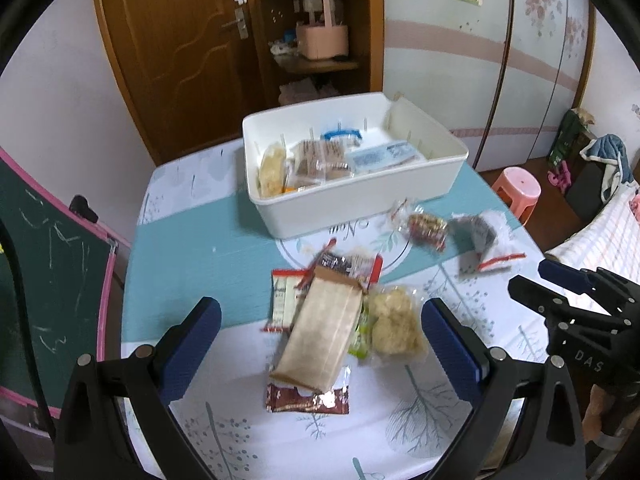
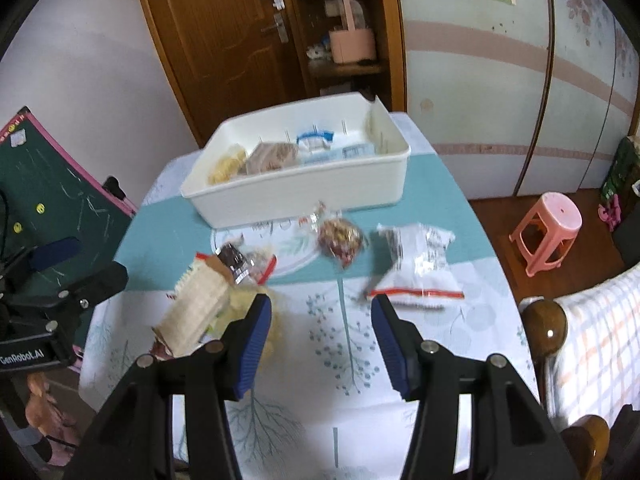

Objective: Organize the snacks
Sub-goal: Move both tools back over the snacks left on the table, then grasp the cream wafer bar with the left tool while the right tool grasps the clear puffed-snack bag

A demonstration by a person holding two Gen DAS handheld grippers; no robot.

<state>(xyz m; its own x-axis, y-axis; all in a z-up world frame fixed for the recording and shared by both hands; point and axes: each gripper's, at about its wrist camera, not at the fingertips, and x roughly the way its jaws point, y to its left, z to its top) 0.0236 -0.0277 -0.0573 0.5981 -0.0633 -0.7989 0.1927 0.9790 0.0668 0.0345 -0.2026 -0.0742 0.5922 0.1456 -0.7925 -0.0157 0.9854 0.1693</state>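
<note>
Grippers, left [image 1: 320, 332] and right [image 2: 322, 316], spread, seemingly empty, above snacks [image 1: 320, 336].

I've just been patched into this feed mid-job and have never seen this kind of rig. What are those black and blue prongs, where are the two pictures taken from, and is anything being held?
There is no robot here: a person holds a hand tool with a two-finger claw in each hand. Each picture comes from a camera on one tool, looking forward along its blue fingers. One shows the left claw, the other the right claw. Each tool also appears at the edge of the other's view.

Both claws are open and hold nothing. They hover over a table with a patterned cloth. At its far end is a white bin with a few snack packets already inside. Loose on the cloth are a pile topped by a long tan packet, a small reddish packet and a white packet with a red strip.
</note>
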